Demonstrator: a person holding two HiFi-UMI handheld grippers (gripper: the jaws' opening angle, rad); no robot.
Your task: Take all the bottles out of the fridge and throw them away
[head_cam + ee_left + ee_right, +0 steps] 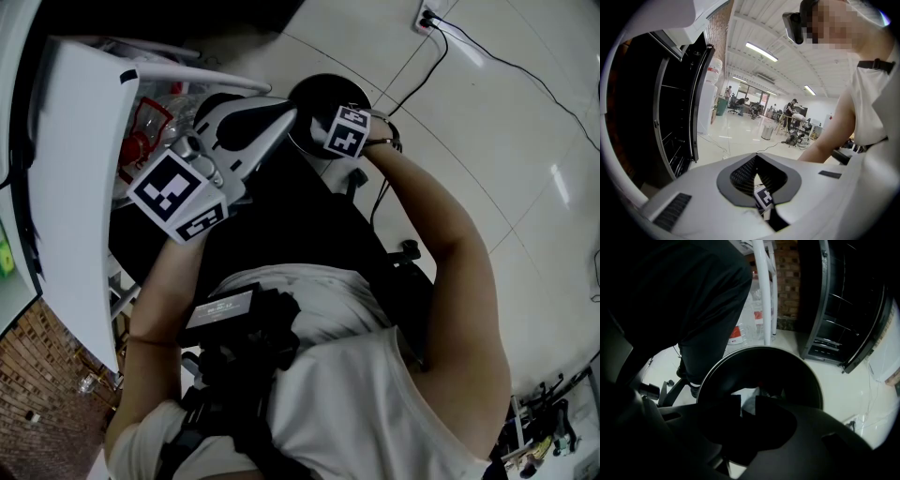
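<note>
Right gripper view: right tongs [748, 405] stand apart and empty over a round black bin [787, 363]; a pale clear bottle [751, 397] seems to lie inside. Left tongs [757, 155] are together, empty. Red-labelled clear plastic bottles [737, 335] stand beyond; a hasty reach could topple them.

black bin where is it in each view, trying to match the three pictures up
Head view: the black bin sits at top centre, partly covered.
Left gripper view: not in it.
Right gripper view: the bin fills the centre, its round rim arching across the middle.
Shared landmark: the open fridge door, at left in the head view and the left gripper view, at right in the right gripper view.
</note>
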